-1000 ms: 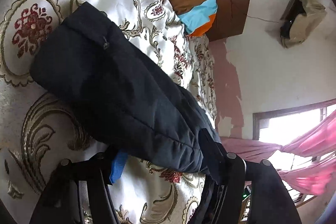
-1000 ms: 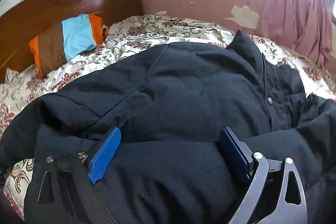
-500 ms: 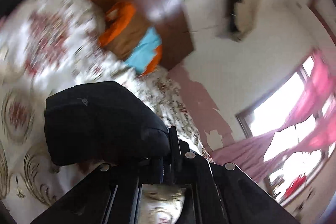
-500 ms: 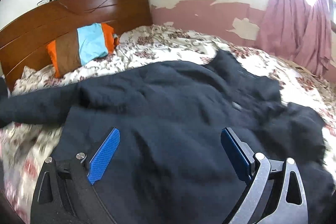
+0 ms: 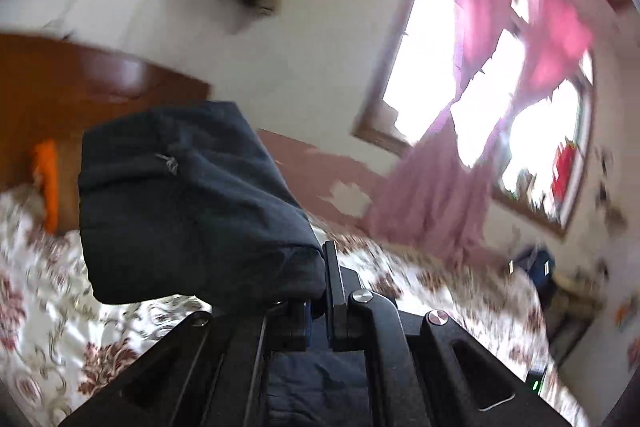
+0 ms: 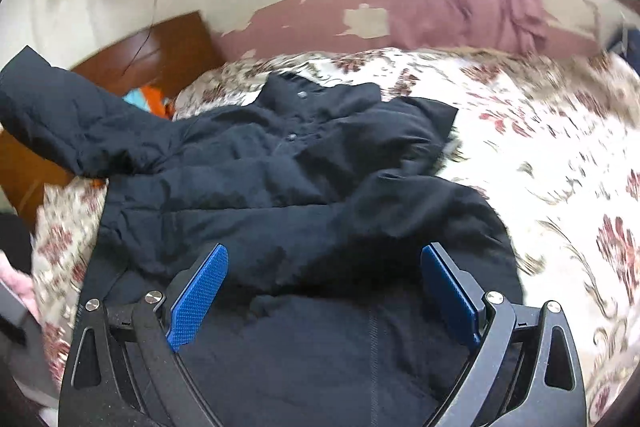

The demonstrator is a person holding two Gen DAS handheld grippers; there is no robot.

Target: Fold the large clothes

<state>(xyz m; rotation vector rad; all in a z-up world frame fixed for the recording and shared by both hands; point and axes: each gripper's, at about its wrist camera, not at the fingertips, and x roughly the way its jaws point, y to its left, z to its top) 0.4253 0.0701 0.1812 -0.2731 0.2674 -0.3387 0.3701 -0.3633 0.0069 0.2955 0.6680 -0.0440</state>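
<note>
A large dark navy padded jacket (image 6: 304,187) lies spread on the floral bedspread (image 6: 560,155). My left gripper (image 5: 318,299) is shut on the end of the jacket's left sleeve (image 5: 188,203) and holds it lifted above the bed. The same raised sleeve (image 6: 72,123) shows at the left of the right wrist view. My right gripper (image 6: 324,291) is open and empty, hovering just above the jacket's lower body, its blue pads (image 6: 198,291) wide apart.
A wooden headboard (image 5: 80,87) and an orange and blue pillow (image 6: 148,99) are at the bed's far end. A window with pink curtains (image 5: 500,75) is on the far wall. Dark objects (image 5: 536,267) stand beyond the bed's right side.
My left gripper closed on the sleeve and lifted it off the bed, swinging upward. My right gripper rose and pulled back from the jacket, staying open.
</note>
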